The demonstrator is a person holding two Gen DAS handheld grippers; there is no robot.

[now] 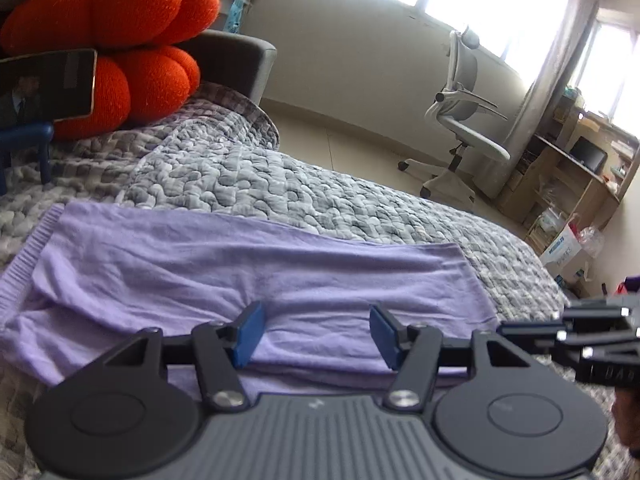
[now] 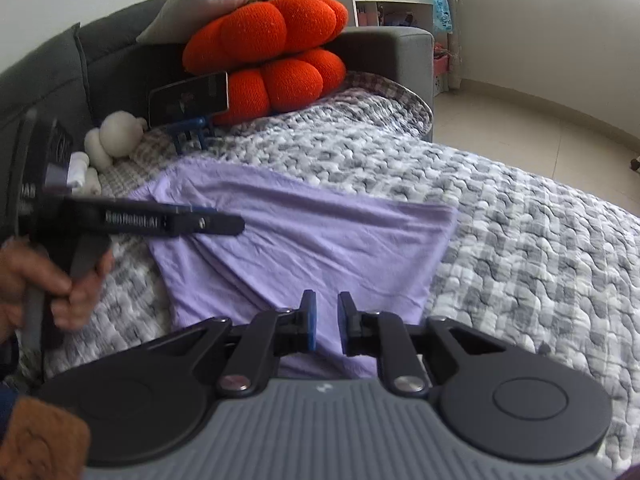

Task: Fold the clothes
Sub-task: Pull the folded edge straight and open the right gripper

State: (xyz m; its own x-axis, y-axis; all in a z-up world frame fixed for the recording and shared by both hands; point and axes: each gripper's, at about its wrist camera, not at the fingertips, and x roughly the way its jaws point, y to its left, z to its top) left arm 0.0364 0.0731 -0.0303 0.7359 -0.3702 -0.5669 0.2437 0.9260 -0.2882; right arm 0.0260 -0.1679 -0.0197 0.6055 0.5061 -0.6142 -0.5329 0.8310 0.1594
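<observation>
1. Lilac garment (image 1: 248,264) is lying flat on the grey quilt (image 1: 320,184), ribbed hem at its far left end
2. Left gripper (image 1: 316,334) is hovering over the garment's near edge, jaws spread wide, nothing between the blue pads
3. Right gripper (image 2: 325,320) is hanging above the garment's near part, jaws narrow with a small gap, gripping nothing
4. Orange cushion (image 2: 268,52) and a phone (image 2: 188,98) on a blue stand are sitting at the quilt's far end
</observation>
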